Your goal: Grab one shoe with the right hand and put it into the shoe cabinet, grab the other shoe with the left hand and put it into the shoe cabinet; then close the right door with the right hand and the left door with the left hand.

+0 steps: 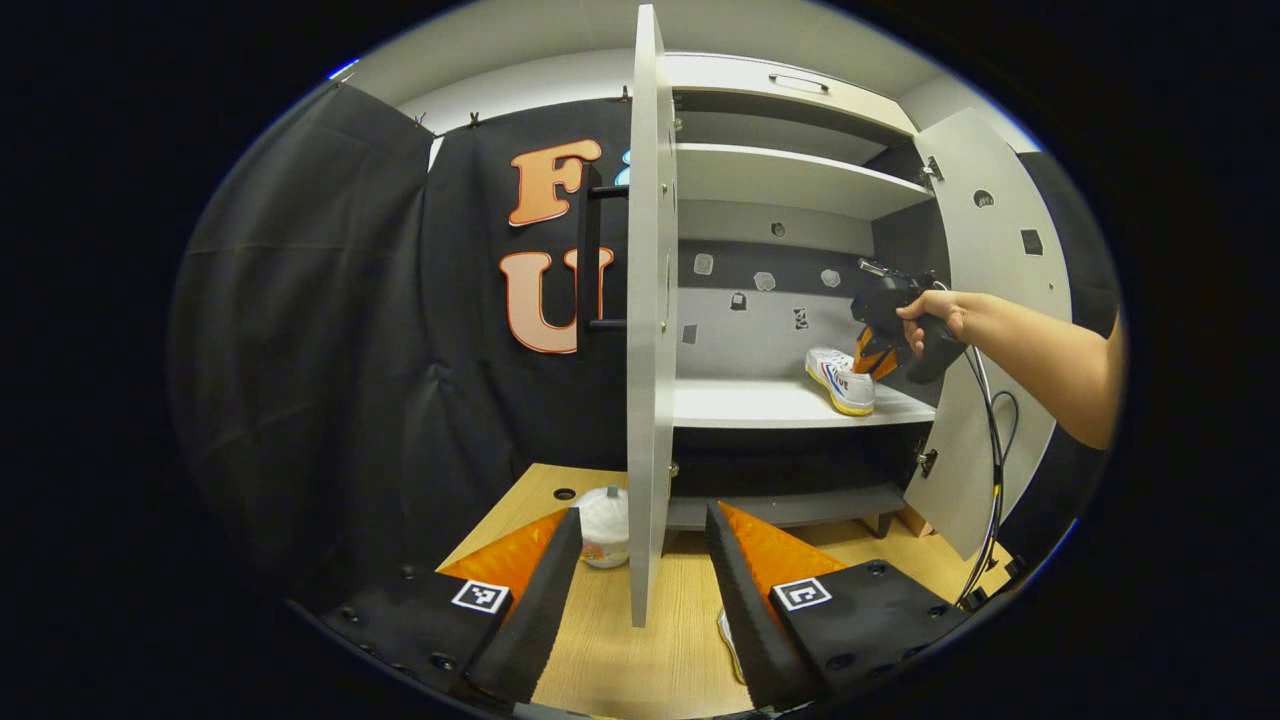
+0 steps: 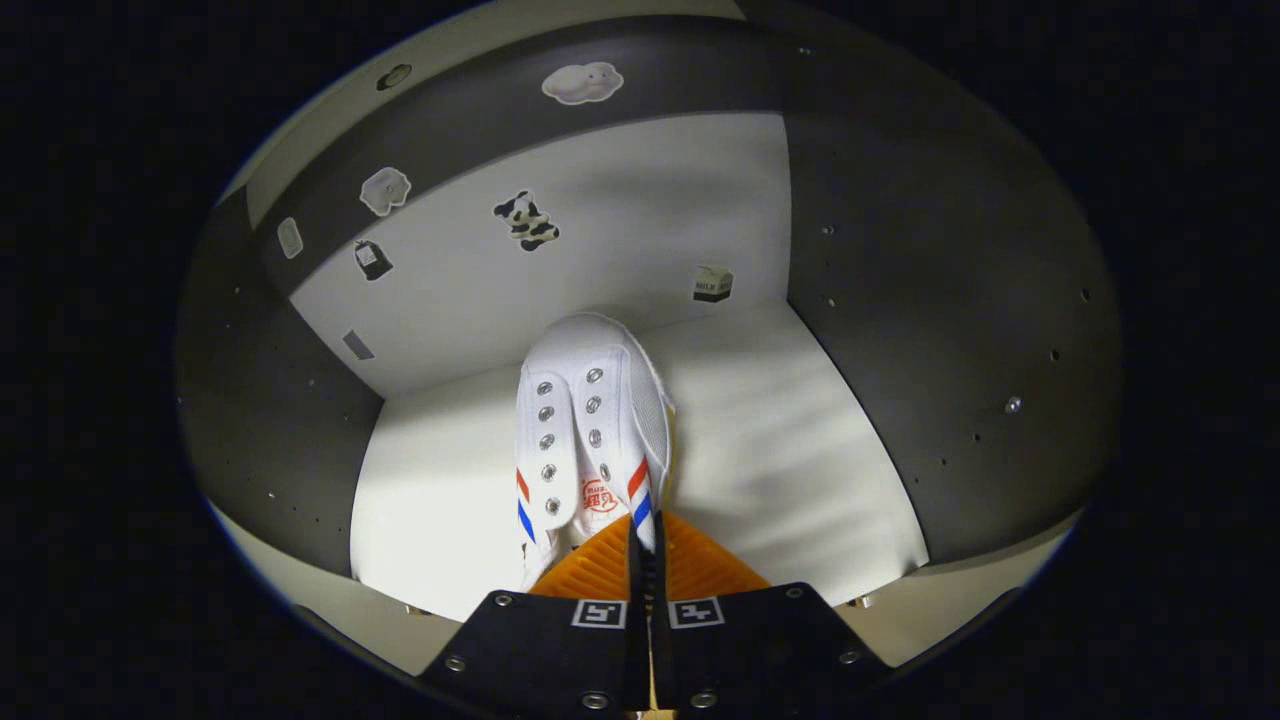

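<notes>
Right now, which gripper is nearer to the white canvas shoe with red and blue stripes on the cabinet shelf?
Right. The right gripper is shut on the white canvas shoe at its heel, on the cabinet shelf. The left gripper hangs open outside, low before the left door.

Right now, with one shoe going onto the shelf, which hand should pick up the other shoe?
Left. The left gripper is open and low over the floor, with the second shoe just by its finger. The right gripper is inside the cabinet, shut on the first shoe.
</notes>
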Demonstrator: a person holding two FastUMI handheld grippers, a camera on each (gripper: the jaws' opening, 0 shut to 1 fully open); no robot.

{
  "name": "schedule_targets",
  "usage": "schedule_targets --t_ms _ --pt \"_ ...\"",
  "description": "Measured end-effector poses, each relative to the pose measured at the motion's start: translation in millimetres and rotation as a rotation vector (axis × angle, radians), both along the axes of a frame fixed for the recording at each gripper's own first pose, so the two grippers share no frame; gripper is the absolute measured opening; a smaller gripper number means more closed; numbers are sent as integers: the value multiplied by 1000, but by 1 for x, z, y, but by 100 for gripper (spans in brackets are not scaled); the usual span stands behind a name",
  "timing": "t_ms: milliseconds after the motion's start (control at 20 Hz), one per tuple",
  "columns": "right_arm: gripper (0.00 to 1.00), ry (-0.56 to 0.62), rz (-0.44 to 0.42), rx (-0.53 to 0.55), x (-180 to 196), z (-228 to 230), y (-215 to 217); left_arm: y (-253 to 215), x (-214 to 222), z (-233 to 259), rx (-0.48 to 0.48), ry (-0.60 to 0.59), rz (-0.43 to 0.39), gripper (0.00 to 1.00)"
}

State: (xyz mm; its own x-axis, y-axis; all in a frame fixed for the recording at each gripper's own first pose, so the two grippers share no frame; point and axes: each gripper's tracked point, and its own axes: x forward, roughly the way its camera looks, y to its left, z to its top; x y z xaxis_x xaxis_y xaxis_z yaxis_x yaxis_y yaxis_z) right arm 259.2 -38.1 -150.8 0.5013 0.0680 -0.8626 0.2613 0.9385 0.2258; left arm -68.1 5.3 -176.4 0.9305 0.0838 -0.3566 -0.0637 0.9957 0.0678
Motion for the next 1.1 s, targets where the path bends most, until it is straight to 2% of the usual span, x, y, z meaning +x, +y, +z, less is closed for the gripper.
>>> schedule_targets --t_ms 150,350,400,450,650,700,800,950,1100 --pt "1 18 -12 1 3 -10 -2 -1 -4 -3 -11 16 5 81" --pt "9 -5 -6 -5 6 -10 0 -2 -7 -4 -10 34 -11 81" --pt "19 -24 -3 -13 6 -6 0 -3 -8 -6 -14 44 -19 81" --pt "24 -46 0 -23 7 -2 -1 -5 -11 -7 -19 57 -28 81" --pt "37 -140 53 -66 -6 23 -1 -13 -20 -11 -44 103 -79 80" --pt "45 -162 67 -71 -12 27 1 -15 -22 -12 -52 120 -97 81" --pt "54 -197 103 -74 -29 35 5 -22 -32 -20 -62 167 -131 81" --pt "61 -277 158 -85 -53 58 11 -46 -27 -48 -71 246 -192 81" --pt "68 -360 201 -50 -85 83 25 -72 -33 -88 -108 360 -239 82"
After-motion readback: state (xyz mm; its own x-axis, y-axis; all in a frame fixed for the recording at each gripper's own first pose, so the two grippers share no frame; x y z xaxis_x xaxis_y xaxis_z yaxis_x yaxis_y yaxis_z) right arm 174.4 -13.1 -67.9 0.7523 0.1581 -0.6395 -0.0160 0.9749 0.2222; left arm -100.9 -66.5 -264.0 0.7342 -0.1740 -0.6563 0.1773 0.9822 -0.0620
